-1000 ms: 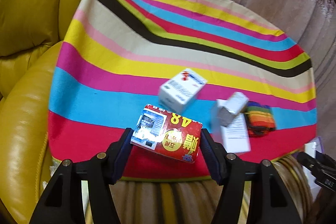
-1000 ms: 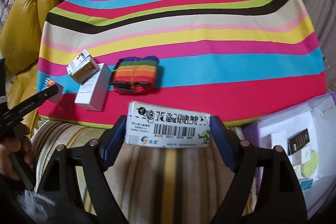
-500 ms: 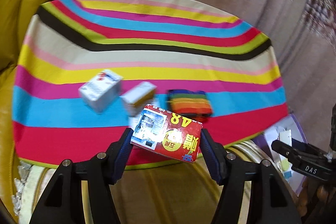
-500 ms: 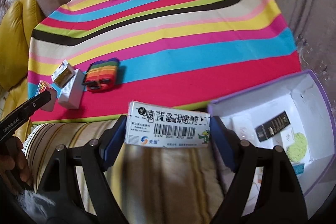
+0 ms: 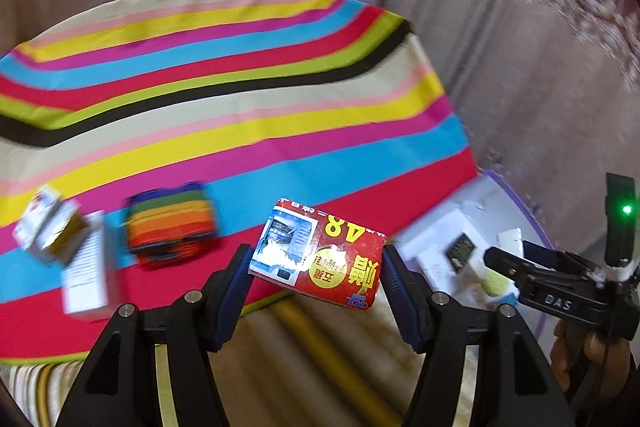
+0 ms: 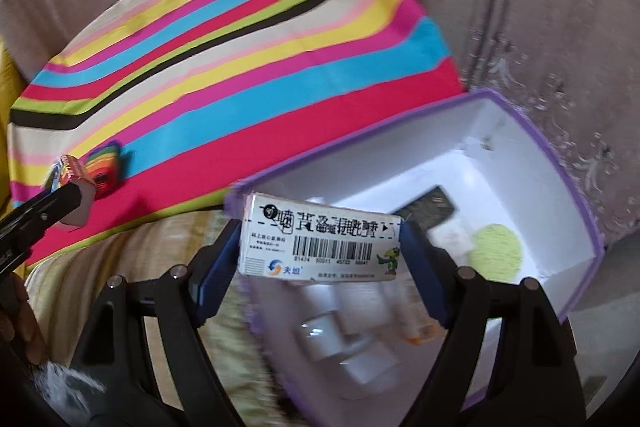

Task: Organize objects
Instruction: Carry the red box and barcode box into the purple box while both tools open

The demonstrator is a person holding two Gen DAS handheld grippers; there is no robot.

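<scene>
My left gripper [image 5: 316, 263] is shut on a red packet [image 5: 320, 253] printed with yellow characters, held in the air near the front edge of the striped table [image 5: 240, 95]. My right gripper [image 6: 320, 247] is shut on a white box with a barcode [image 6: 320, 241], which hangs over the near rim of an open purple-edged storage box [image 6: 560, 163]. Inside that storage box lie several small white boxes [image 6: 340, 339], a black card [image 6: 430, 207] and a green round pad [image 6: 496, 247]. In the right wrist view the left gripper [image 6: 76, 199] and its red packet [image 6: 74, 167] show at the left edge.
On the striped cloth lie a rainbow-striped strap [image 5: 172, 223], a long white box [image 5: 86, 267] and small boxes [image 5: 44, 227] at the left. The storage box [image 5: 492, 195] stands right of the table on a striped cushion [image 5: 320, 347]. The right gripper's body [image 5: 560, 283] is at far right.
Both grippers have swept to the right with their boxes. The yellow armchair has left the left wrist view, and the storage box now fills the right wrist view under the barcode box.
</scene>
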